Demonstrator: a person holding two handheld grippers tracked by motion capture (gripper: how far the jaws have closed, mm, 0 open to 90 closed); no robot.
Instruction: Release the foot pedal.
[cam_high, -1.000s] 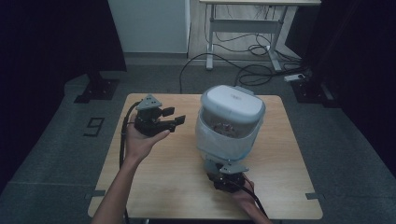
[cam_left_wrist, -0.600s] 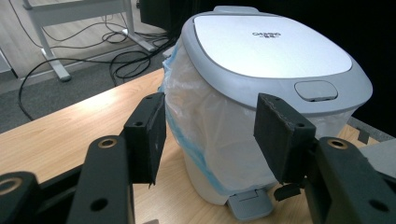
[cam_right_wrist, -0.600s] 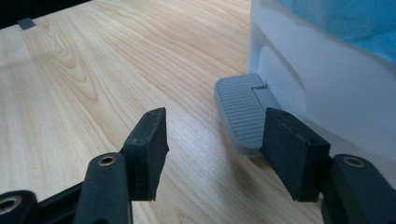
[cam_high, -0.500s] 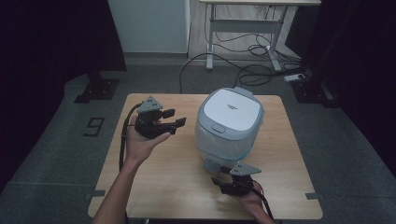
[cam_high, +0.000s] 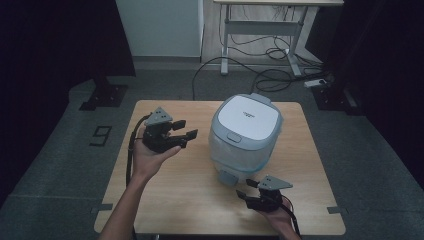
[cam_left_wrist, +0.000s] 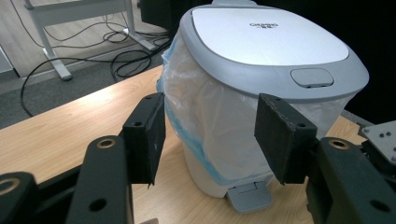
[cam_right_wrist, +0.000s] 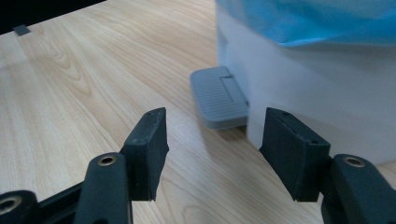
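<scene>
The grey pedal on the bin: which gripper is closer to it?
Right. The right gripper sits just in front of the pedal, jaws open. The left gripper is held up beside the bin, farther away.

The bin's lid has closed; the right gripper has drawn back off the pedal.

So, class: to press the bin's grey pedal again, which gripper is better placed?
Probably the right gripper: it sits low, open, just before the pedal. The left gripper hangs beside the bin.

Bin lid brand print illegible; floor marker reads "9"
</scene>
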